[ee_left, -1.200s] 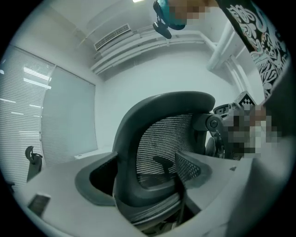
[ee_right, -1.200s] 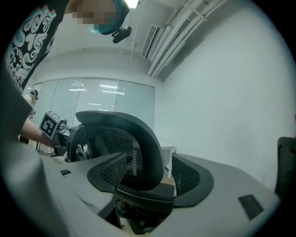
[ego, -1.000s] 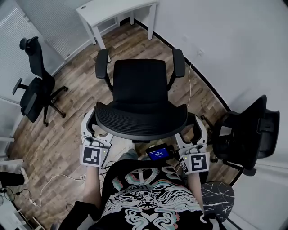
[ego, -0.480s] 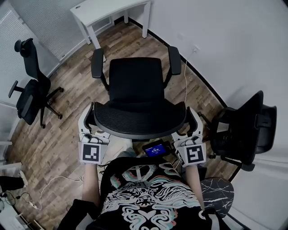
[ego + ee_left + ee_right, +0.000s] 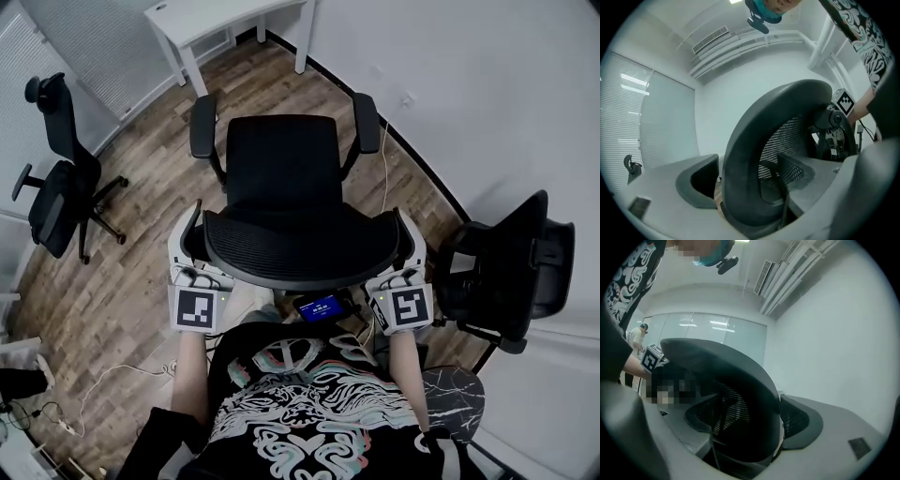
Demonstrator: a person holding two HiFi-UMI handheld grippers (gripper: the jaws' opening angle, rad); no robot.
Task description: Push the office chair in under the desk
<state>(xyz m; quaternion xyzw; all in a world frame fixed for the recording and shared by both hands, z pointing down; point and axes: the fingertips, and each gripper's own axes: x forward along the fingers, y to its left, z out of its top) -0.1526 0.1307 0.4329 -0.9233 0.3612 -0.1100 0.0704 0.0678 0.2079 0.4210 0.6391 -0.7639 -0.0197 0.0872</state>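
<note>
A black office chair (image 5: 279, 161) stands in the middle of the wood floor, its seat facing a white desk (image 5: 223, 15) at the far end. Its mesh backrest (image 5: 300, 251) is nearest me. My left gripper (image 5: 195, 246) straddles the backrest's left rim (image 5: 740, 154), which lies between the jaws with a thin gap beside the pad (image 5: 698, 187). My right gripper (image 5: 405, 246) straddles the right rim (image 5: 754, 390). Its jaws are opening, and the rim sits between them without being pressed.
A second black chair (image 5: 54, 183) stands at the left, a third (image 5: 506, 272) by the white wall on the right. A small device with a blue screen (image 5: 319, 307) hangs at the person's waist. Cables (image 5: 94, 384) lie on the floor at lower left.
Both grippers have slid forward from behind the backrest's lower corners and now lie along its two sides. The chair sits much as before.
</note>
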